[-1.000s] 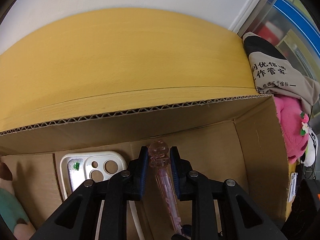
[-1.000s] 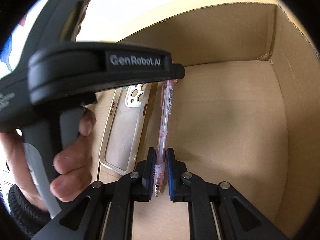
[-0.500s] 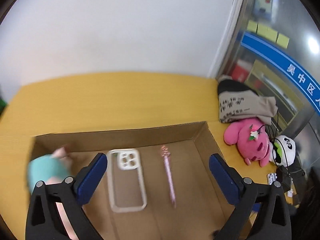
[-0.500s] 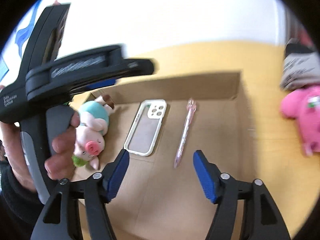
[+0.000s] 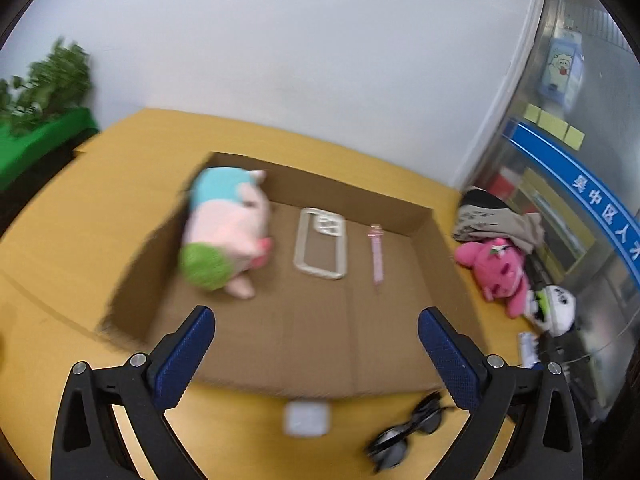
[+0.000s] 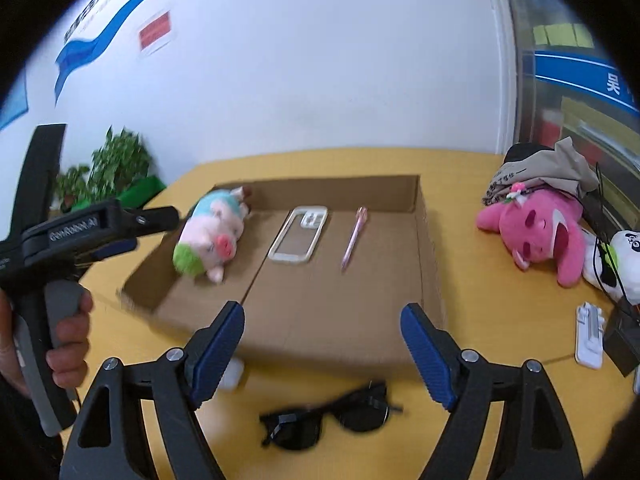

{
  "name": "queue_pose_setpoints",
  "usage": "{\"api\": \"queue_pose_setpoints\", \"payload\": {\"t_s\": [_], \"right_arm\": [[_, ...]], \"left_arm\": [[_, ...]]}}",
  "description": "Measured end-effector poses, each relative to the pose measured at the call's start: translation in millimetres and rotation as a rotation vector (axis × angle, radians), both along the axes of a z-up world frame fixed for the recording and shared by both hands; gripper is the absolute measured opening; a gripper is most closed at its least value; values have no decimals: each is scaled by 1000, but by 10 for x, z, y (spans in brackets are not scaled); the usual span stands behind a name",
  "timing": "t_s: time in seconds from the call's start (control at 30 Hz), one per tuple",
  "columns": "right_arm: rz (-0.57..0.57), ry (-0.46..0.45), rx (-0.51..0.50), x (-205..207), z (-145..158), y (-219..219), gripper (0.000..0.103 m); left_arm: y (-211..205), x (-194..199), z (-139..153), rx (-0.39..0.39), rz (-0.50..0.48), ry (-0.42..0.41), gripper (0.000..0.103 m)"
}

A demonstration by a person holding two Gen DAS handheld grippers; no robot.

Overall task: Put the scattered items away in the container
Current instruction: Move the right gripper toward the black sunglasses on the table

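Observation:
A shallow cardboard box [image 6: 426,240] [image 5: 440,264] lies on the yellow table. Inside it are a pig plush [image 6: 210,238] [image 5: 224,232], a white phone case [image 6: 298,234] [image 5: 320,242] and a pink pen [image 6: 353,238] [image 5: 377,256]. Black sunglasses [image 6: 328,420] [image 5: 406,430] and a small white case [image 5: 306,418] [image 6: 233,374] lie on the table in front of the box. My left gripper [image 5: 316,340] and right gripper [image 6: 322,336] are both open, empty, held above the box's near edge. The left gripper's body [image 6: 76,228] shows in the right wrist view.
A pink plush [image 6: 536,232] [image 5: 496,268], a panda plush [image 6: 616,264] [image 5: 554,308] and a folded cloth bag [image 6: 540,172] [image 5: 496,216] lie right of the box. A white stand [image 6: 589,334] and a black block with cables [image 6: 622,340] sit further right. Potted plants [image 6: 112,164] stand left.
Both grippers let go of the pink pen, opened wide and pulled back and up out of the box. The pen now lies on the box floor.

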State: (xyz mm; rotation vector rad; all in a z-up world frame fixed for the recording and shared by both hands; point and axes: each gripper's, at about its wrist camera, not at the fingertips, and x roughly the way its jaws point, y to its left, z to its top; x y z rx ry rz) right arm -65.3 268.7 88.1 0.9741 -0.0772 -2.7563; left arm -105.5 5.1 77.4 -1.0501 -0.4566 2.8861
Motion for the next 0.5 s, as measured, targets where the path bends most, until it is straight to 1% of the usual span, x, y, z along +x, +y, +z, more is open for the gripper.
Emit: {"api": "queue_pose_setpoints", "payload": {"t_s": [0.13, 0.23, 0.3, 0.4, 0.5], "right_arm": [[13, -41, 29, 158, -213, -104, 81], [9, -75, 18, 289, -311, -149, 81], [10, -81, 7, 356, -342, -191, 81], [-2, -88, 5, 404, -347, -263, 81], [5, -77, 20, 475, -297, -345, 81]], "left_arm": [[-138, 425, -154, -132, 34, 23, 103], [-125, 636, -268, -193, 7, 22, 103], [-72, 737, -311, -229, -1, 27, 103], [-7, 860, -297, -252, -23, 51, 103], [64, 983, -225, -259, -46, 85, 103]]}}
